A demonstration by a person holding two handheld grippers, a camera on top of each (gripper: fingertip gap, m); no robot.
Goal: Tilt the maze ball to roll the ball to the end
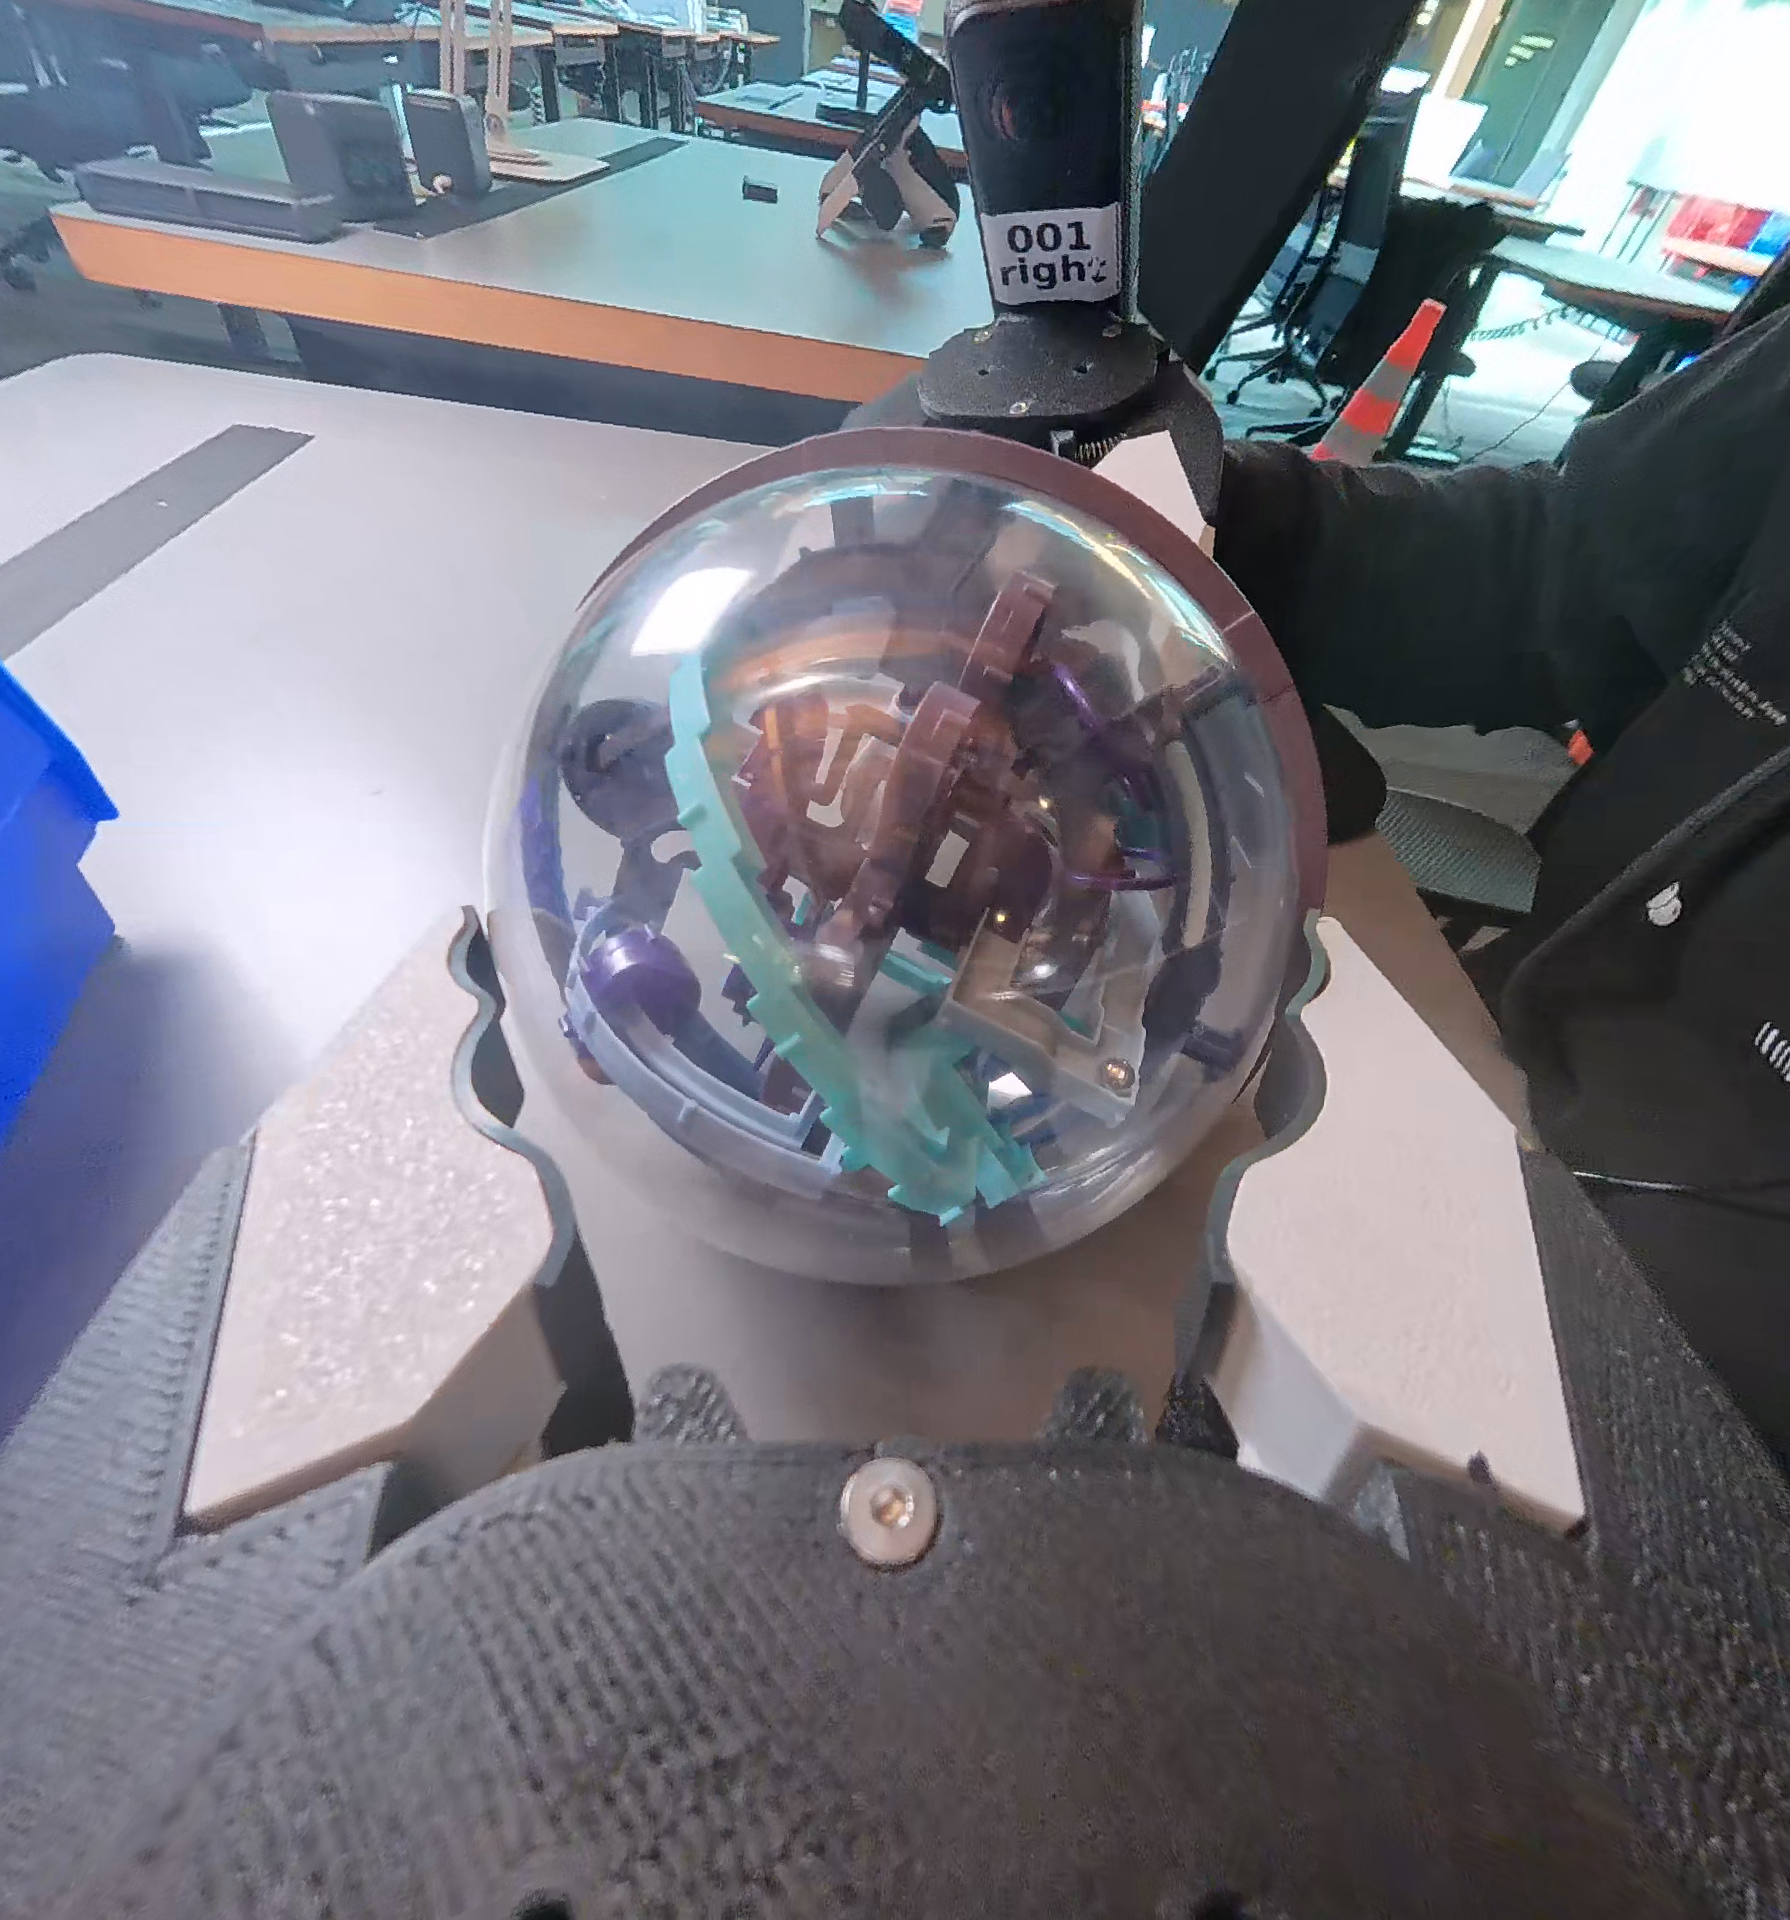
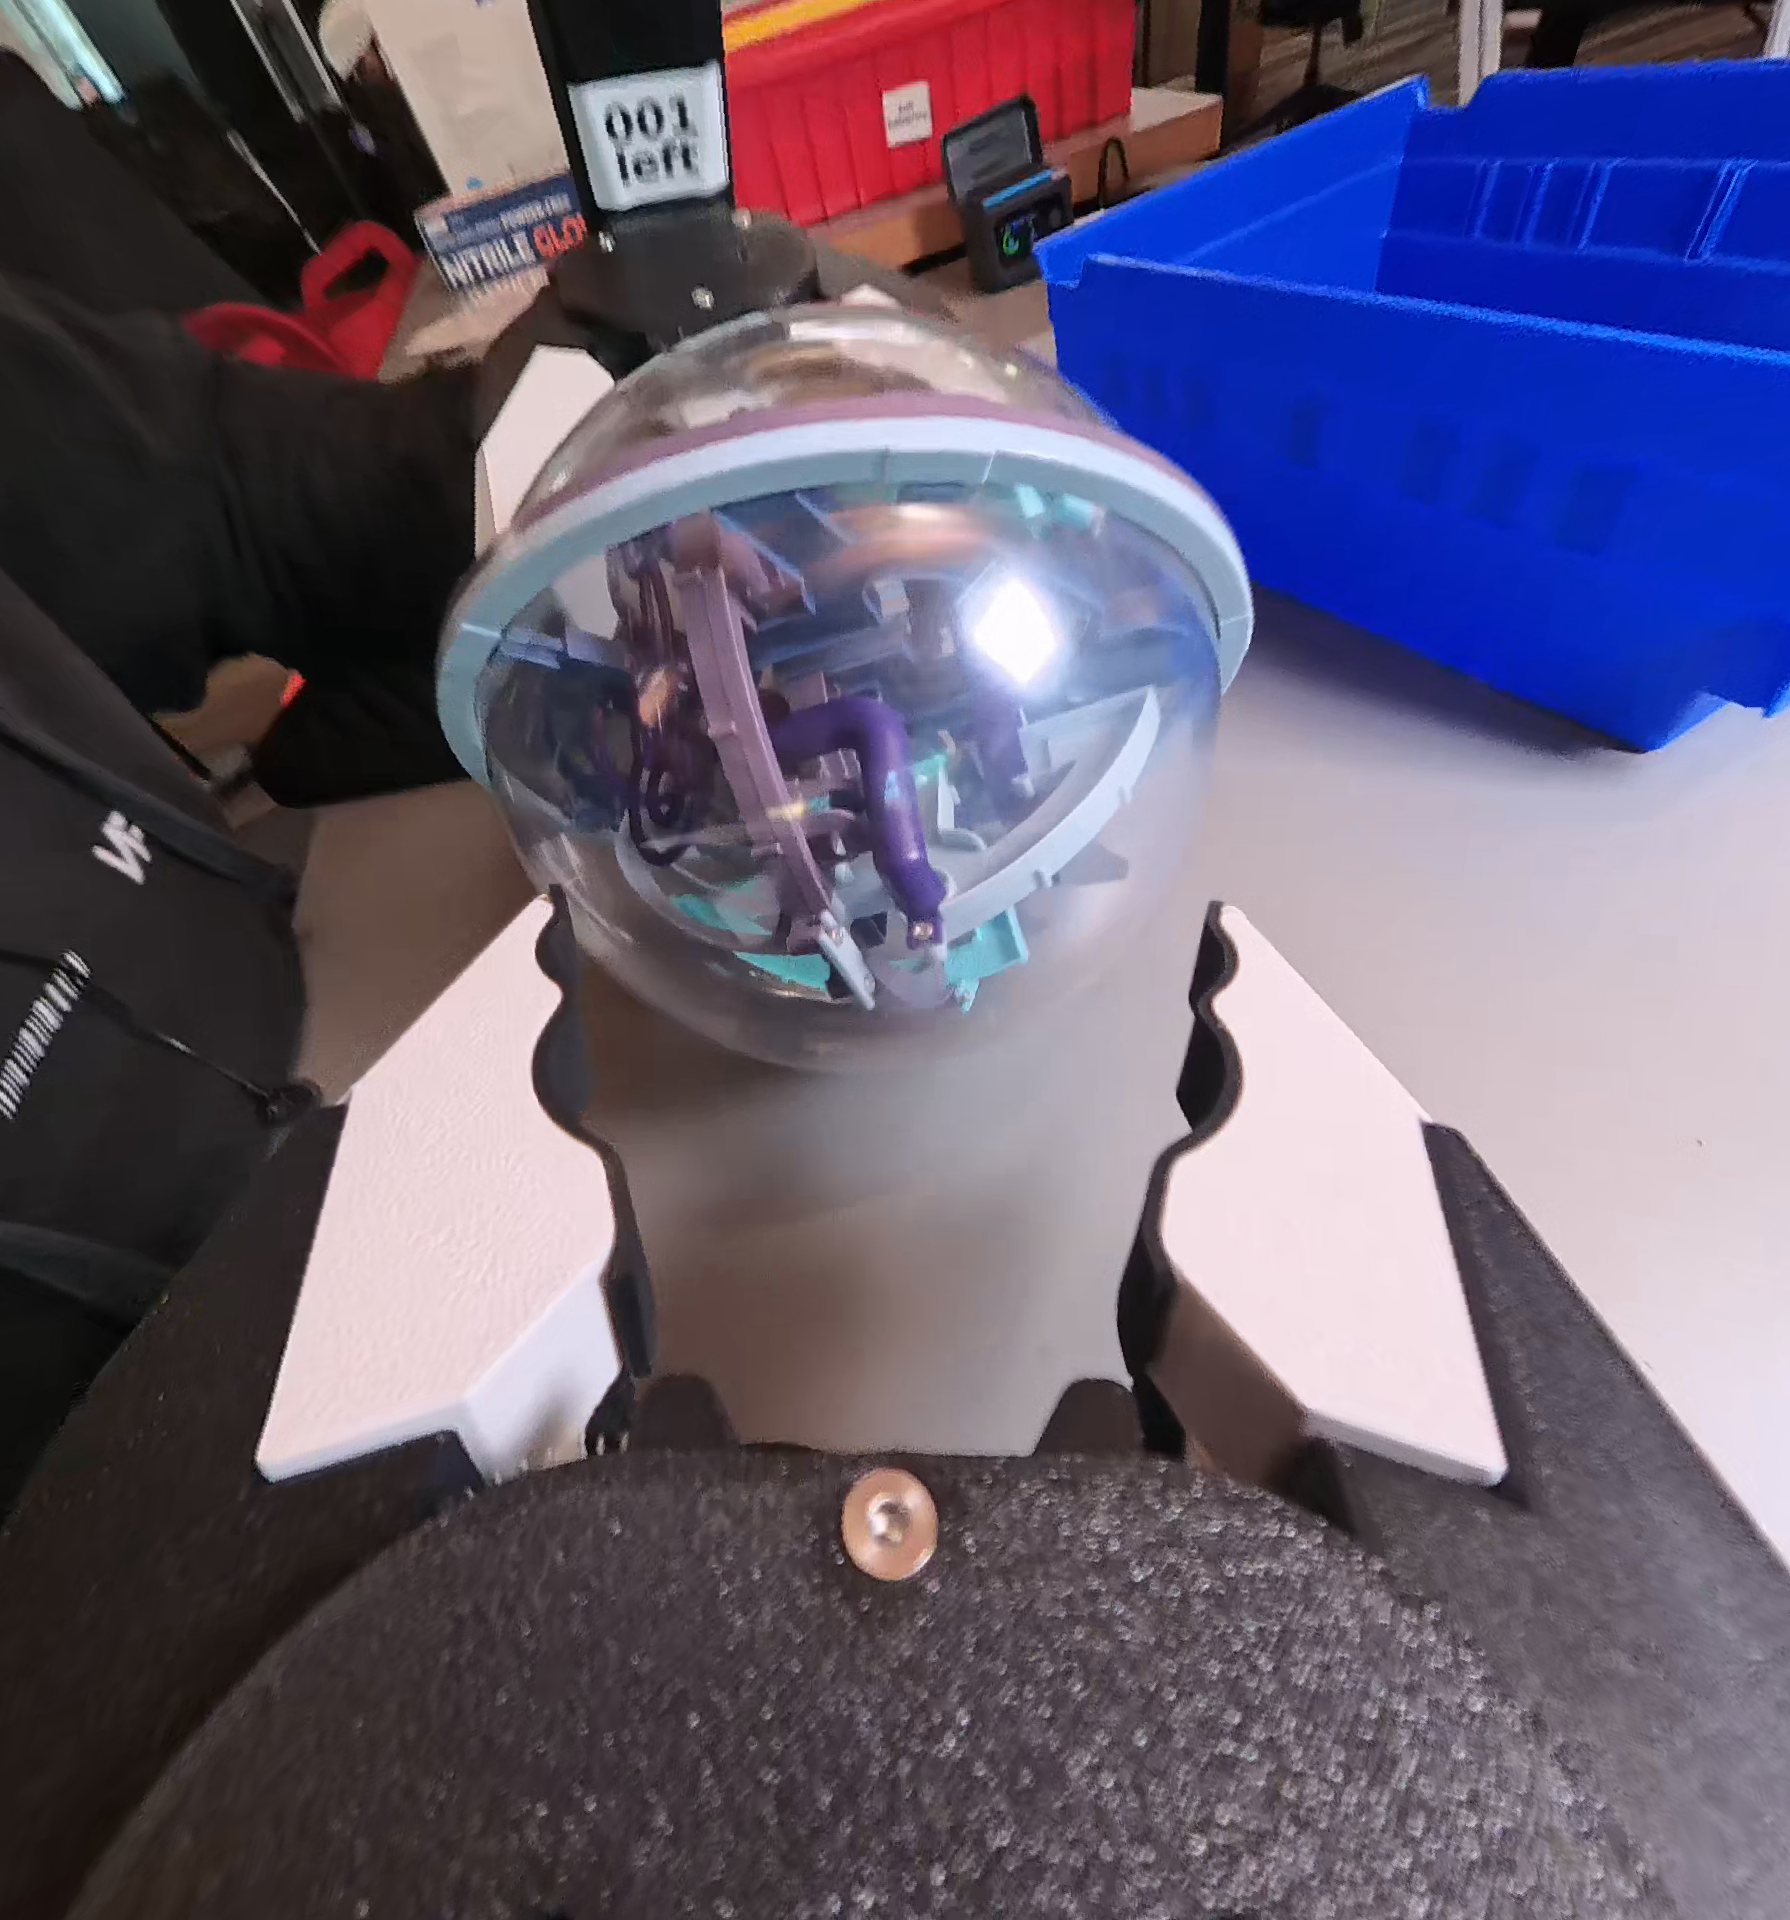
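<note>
**Q:** Checking the tools first: what does each one hold?

**A:** The left gripper point(image 1: 896, 935) clasps the maze ball point(image 1: 901, 831), with a fingertip point(image 1: 475, 966) set against the clear shell on either side. The right gripper point(image 2: 880, 914) meets the sphere from the opposite side. One of its fingers touches the shell, while the other finger point(image 2: 1208, 966) stands apart from it, so this tool is spread and cups the sphere without clamping it.

**Q:** Where is the sphere?

**A:** It sits between the two tools, tilted, over the table point(image 1: 247, 675). The bin point(image 2: 1493, 416) is beyond it.

**Q:** How far along is the task?

**A:** The sphere is picked up and tilting appears to be in hand. A small shiny bead point(image 1: 1116, 1070) shows on a grey ledge low in the shell. Whether it is the ball or a fastener cannot be told. The end of the track cannot be identified either, so treat the run as unfinished.
</note>
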